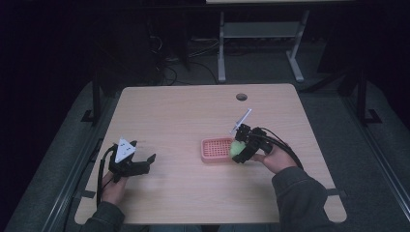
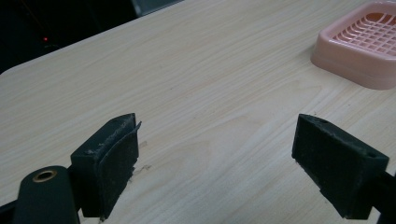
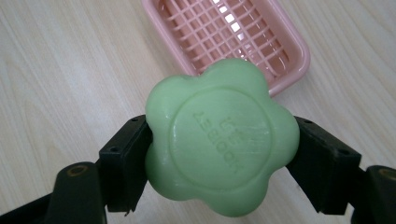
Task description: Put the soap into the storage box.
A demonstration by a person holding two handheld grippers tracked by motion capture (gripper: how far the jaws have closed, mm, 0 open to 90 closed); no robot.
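Soap (image 3: 222,149): pale green, glossy, flower-shaped bar with rounded lobes; a round raised face carries embossed lettering too blurred to read. Held off the desk, just above the right end of the tray.
Right gripper (image 1: 240,149): clenched on the soap, one black jaw pressed to each side of the bar. Grey three-cornered plate on top, tilted; black cable trails back over the hand.
Left gripper (image 1: 145,162): released, jaws wide apart with bare desk between them. It sits near the left edge of the desk, well apart from the tray. Jaw pads are matte black; the left pad looks frayed at its edge.
Tray (image 1: 215,149): pink plastic, rectangular with rounded corners, raised rim, open grid floor. Stands right of the desk's centre, toward the near edge.
Desk (image 1: 183,111): light wood-grain laminate, rounded corners, a dark round hole near the far edge.
Room: dim; grey floor, a pale metal frame and loose cables beyond the far edge.
Hidden: the soap's underside and the tray's right end lie behind the right gripper; both sleeves are cut off at the bottom.
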